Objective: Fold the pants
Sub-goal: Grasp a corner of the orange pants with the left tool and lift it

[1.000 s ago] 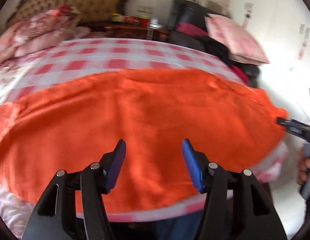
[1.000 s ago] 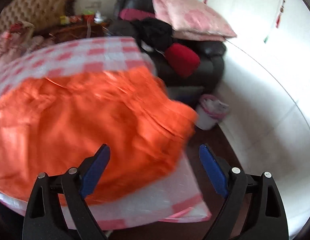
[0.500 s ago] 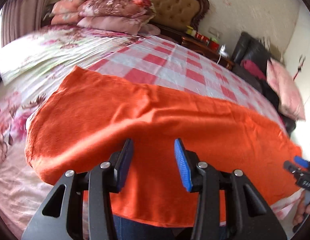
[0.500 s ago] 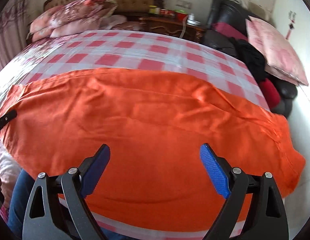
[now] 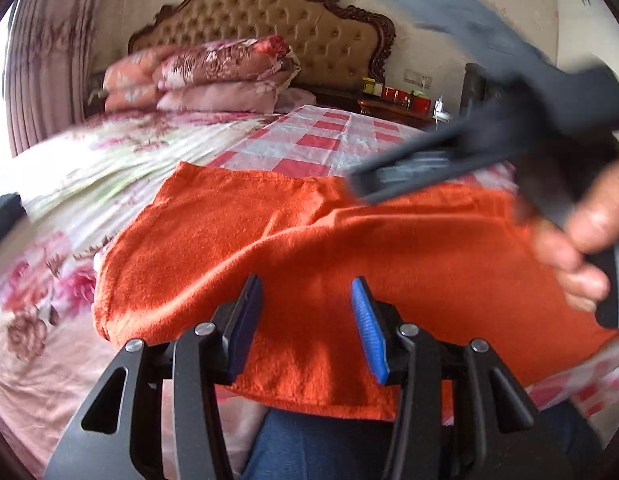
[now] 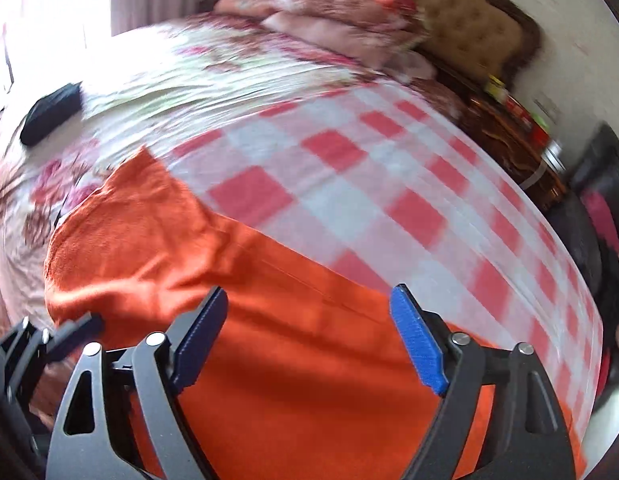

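Observation:
The orange pants (image 5: 309, 248) lie spread flat across the near edge of the bed, their left end near the floral sheet. They also show in the right wrist view (image 6: 269, 344). My left gripper (image 5: 307, 292) is open and empty, just above the pants' near edge. My right gripper (image 6: 309, 320) is open wide and empty above the pants; it also crosses the left wrist view (image 5: 449, 164) as a blurred dark shape held by a hand. The left gripper's tip shows at the lower left of the right wrist view (image 6: 75, 330).
The bed has a red-and-white checked cover (image 6: 349, 168) and a floral sheet (image 5: 89, 168). Stacked floral pillows (image 5: 213, 76) lie against a tufted headboard (image 5: 277, 20). A wooden nightstand (image 5: 393, 106) holds jars. A black object (image 6: 49, 114) lies on the sheet at far left.
Both grippers have swung left toward the pants' left end. The right gripper now crosses in front of the left camera. Both stay open and empty.

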The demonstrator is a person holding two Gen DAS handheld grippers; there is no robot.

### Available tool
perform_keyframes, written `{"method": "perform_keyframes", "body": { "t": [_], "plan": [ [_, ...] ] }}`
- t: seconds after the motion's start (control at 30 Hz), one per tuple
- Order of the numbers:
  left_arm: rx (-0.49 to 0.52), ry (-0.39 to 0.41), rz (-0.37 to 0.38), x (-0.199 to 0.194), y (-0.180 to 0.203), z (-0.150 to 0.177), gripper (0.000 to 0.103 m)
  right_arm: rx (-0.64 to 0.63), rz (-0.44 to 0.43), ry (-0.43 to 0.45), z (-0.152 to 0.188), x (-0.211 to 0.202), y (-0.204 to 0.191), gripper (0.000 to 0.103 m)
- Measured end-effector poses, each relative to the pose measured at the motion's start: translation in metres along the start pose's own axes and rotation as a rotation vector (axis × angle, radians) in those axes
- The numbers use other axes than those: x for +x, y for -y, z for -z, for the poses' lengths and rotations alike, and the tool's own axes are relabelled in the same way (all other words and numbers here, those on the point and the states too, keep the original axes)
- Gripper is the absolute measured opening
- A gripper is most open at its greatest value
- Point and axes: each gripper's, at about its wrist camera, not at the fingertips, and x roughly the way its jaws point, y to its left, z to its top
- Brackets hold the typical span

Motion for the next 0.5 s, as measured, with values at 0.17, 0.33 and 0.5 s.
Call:
{"method": "perform_keyframes", "body": {
  "t": [0.17, 0.33, 0.5],
  "plan": [
    [0.043, -0.008, -0.009, -0.002, 0.004, 0.004, 0.046, -0.055, 0.057, 0.011, -0.018, 0.023, -0.029, 0.067],
    [0.051, -0.011, -0.018, -0.001, 0.006, 0.003, 0.046, -0.126, 0.19, 0.065, -0.031, 0.03, -0.047, 0.067],
    [0.049, -0.006, -0.02, -0.006, 0.009, 0.006, 0.046, -0.129, 0.223, 0.082, -0.041, 0.035, -0.047, 0.072]
  ]
}}
